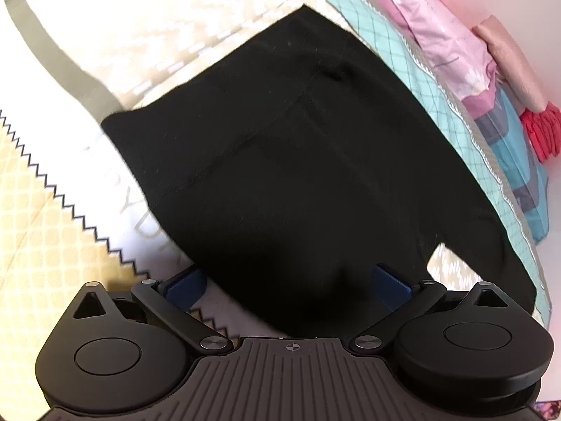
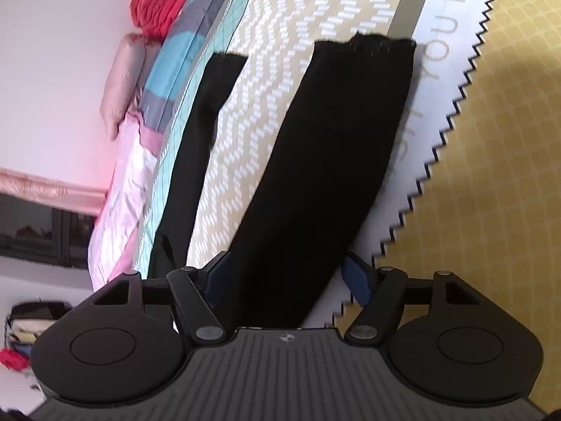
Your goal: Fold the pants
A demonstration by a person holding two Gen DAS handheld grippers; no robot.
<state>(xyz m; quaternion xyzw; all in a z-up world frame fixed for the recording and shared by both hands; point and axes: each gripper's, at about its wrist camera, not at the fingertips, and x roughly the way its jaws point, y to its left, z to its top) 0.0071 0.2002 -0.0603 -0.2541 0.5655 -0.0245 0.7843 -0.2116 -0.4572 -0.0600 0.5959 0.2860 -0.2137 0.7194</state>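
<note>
Both claws, left claw (image 1: pixel 287 284) and right claw (image 2: pixel 287 277), are standing spread astride black pants (image 2: pixel 333 161) lying ahead on the bed (image 2: pixel 280 70); closing unevenly, either could be bunching fabric, skewing the fold.

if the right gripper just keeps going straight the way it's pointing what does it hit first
Most likely the black pants. The right gripper points down at the bed, and the nearer pant leg already lies between its open blue fingers. Depth is unclear, but cloth comes before the patterned bedspread beneath.
</note>
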